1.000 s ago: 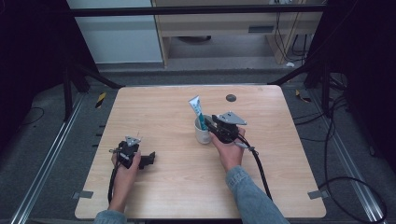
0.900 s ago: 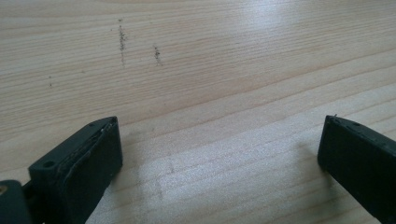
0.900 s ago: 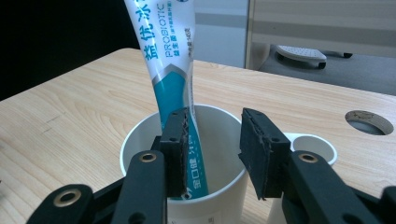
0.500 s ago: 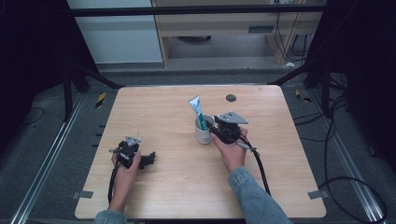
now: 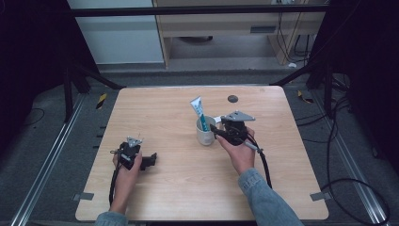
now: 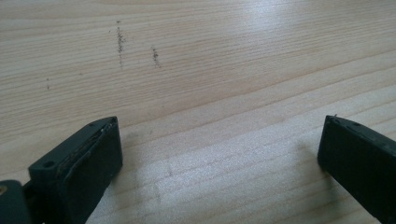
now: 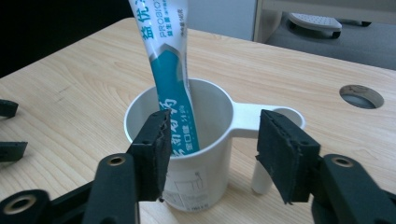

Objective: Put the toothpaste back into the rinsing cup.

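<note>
Since the earlier frame the right hand-held gripper (image 7: pixel 210 154), centre frame, has been opening off the cup (image 7: pixel 187 140), seemingly touching nothing now; withdraw straight back, sparing the toothpaste tube (image 7: pixel 168 70).

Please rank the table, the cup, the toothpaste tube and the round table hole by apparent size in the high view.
1. table
2. cup
3. toothpaste tube, close to the cup, so unsure
4. round hole

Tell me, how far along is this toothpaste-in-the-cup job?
Mostly done, it seems: the toothpaste tube already stands leaning inside the white cup. The right gripper has just been opening, its jaws either side of the cup's rim, gripping nothing. The left gripper rests open on the table. Likely left: drawing the right hand back.
</note>
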{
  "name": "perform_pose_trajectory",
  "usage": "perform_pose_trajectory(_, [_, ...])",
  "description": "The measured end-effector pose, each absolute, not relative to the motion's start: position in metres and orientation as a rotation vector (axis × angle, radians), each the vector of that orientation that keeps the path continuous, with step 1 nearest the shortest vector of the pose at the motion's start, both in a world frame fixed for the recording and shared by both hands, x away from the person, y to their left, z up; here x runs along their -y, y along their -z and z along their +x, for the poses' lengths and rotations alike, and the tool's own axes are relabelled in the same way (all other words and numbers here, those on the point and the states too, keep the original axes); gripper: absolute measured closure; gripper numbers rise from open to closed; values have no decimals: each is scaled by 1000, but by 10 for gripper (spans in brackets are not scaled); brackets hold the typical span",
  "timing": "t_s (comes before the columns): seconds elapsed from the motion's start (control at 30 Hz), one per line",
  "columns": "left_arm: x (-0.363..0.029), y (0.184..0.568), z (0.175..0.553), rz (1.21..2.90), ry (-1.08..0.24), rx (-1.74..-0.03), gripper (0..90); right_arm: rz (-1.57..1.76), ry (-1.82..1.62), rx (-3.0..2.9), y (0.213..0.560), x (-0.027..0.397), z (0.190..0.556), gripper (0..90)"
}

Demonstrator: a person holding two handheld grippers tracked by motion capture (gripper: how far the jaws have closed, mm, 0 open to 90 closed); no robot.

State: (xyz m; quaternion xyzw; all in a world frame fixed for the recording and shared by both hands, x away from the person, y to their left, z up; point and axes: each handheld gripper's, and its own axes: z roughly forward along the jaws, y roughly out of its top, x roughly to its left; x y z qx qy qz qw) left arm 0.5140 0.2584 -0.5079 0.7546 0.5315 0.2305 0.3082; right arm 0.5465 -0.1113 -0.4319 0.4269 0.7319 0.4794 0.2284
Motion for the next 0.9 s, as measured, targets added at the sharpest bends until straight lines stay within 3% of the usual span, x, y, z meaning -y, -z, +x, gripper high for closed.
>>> perform_pose_trajectory(0.5, [-258, 508, 514, 1995, -609, -1405, 0, 1214, -1172, -2075, 427, 128, 547, 113])
perform_pose_trajectory(0.9, [-258, 508, 514, 1996, -610, -1405, 0, 1190, -1146, -2154, 425, 148, 539, 61])
